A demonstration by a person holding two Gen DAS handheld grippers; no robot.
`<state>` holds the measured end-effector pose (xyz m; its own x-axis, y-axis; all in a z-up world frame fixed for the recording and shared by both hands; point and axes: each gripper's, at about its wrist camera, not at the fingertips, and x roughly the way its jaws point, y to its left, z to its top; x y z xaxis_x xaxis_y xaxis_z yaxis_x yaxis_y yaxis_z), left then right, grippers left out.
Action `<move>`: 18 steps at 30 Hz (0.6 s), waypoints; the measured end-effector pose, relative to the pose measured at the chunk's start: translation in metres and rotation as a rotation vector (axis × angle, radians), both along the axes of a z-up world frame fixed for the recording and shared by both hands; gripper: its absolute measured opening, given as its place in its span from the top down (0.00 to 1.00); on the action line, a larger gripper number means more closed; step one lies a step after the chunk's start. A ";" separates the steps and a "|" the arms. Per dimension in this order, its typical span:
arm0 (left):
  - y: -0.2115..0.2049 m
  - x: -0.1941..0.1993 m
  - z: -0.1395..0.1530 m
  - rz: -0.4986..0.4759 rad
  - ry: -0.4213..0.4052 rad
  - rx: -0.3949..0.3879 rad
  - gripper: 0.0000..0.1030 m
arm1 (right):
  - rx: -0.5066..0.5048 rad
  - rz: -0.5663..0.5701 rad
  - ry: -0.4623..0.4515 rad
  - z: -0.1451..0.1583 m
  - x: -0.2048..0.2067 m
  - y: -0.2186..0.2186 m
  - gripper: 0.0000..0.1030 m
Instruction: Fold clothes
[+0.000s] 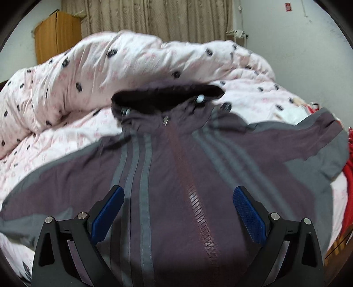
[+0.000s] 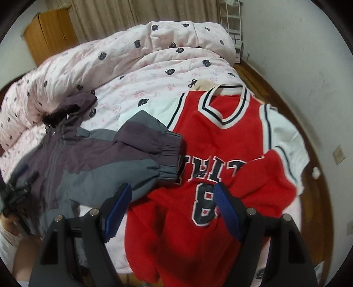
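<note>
Blue ribbed pads (image 1: 108,215) of the left tool (image 1: 178,212) stand wide apart, jaws open, nothing between them, poised over the chest of a purple hooded jacket with grey stripes (image 1: 167,176). Jacket lies face up on the pink quilt printed with dark bear heads (image 1: 88,72), zip closed, hood toward the bunched quilt, sleeves spread to both sides. Left view is blurred.

Right tool (image 2: 172,209) also open and holding nothing, above a red fleece basketball jersey with white sleeves and a black numeral 8 (image 2: 220,136). Jersey lies flat beside the jacket; jacket's elastic-cuffed sleeve (image 2: 154,154) overlaps the jersey's edge. Wooden wardrobe (image 2: 48,35) and beige curtains (image 2: 132,15) stand behind the bed.
</note>
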<state>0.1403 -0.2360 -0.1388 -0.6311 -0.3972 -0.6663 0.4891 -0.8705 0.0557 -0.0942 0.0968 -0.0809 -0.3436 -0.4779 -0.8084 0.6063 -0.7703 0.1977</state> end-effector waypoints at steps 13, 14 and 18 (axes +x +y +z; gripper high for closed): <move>-0.003 0.002 -0.010 0.011 0.017 0.007 0.04 | -0.115 0.073 -0.184 -0.033 -0.039 -0.018 0.69; -0.004 0.002 -0.010 0.010 0.017 0.008 0.04 | -0.113 0.078 -0.183 -0.032 -0.037 -0.017 0.73; -0.004 0.002 -0.009 0.007 0.018 0.006 0.04 | -0.107 0.092 -0.186 -0.024 -0.032 -0.010 0.82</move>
